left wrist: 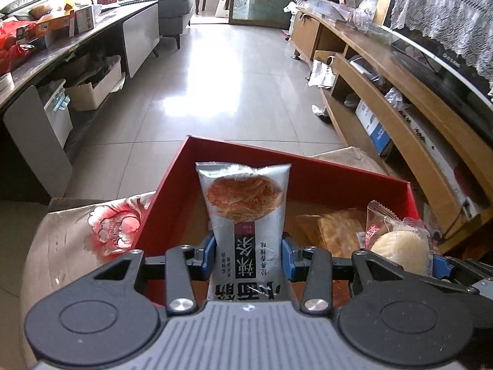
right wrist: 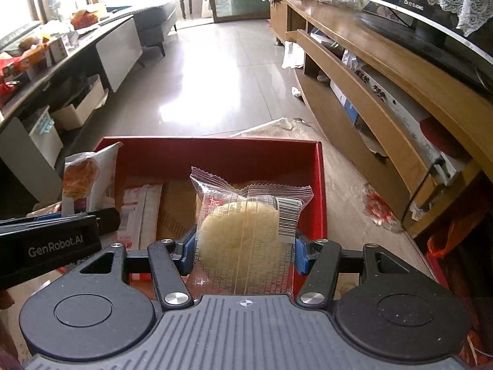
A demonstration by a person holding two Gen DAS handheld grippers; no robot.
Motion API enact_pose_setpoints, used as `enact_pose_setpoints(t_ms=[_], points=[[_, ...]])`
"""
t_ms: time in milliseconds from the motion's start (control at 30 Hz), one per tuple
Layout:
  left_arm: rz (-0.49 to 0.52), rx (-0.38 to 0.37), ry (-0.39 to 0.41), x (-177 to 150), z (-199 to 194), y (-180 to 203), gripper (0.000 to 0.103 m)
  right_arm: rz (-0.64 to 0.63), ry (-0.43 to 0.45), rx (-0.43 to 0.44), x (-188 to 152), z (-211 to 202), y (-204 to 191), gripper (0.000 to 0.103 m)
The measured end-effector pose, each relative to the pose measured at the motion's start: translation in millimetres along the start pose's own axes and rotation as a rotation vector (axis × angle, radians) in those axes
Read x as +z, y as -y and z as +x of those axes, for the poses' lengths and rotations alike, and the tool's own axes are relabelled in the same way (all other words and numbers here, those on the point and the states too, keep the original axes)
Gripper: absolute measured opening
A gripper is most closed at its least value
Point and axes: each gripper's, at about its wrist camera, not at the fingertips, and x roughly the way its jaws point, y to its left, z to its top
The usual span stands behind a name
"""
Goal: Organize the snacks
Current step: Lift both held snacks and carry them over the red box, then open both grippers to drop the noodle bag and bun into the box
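Note:
My left gripper (left wrist: pixel 246 254) is shut on a silver snack packet (left wrist: pixel 245 206) printed with a picture of orange strips, held upright over a red box (left wrist: pixel 172 191). In the right wrist view my right gripper (right wrist: pixel 245 251) is shut on a clear-wrapped pale round pastry (right wrist: pixel 243 231), above the same red box (right wrist: pixel 215 154). The pastry (left wrist: pixel 400 243) also shows at the right of the left wrist view, and the silver packet (right wrist: pixel 86 178) at the left of the right wrist view. Inside the box lie a red-and-white packet (right wrist: pixel 138 212) and an orange-brown wrapped snack (left wrist: pixel 336 228).
The red box rests on a floral cloth (left wrist: pixel 101 225) over a low surface. A long wooden TV cabinet (right wrist: pixel 385 71) runs along the right, a dark side table with clutter (left wrist: pixel 55 40) along the left. A glossy tiled floor (left wrist: pixel 215 80) stretches ahead to a sofa and chair.

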Motion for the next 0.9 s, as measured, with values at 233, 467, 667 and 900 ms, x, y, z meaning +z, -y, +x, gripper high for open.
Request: enact_pose_setpoints(t_ms=[233, 467, 667, 900], points=[[-0.002, 0.012, -0.006, 5, 20, 2, 0.043, -0.005, -0.017, 0.021, 2, 20, -2, 0.065], [-0.001, 0.024, -0.016, 6, 31, 2, 0.045, -0.018, -0.011, 0.037, 4, 34, -9, 0.068], [-0.015, 0.020, 0.007, 10, 23, 1, 0.053, -0.023, 0.005, 0.033, 6, 31, -6, 0.072], [-0.042, 0.014, 0.022, 11, 12, -6, 0.056, -0.012, 0.039, 0.037, 10, 21, -3, 0.075]])
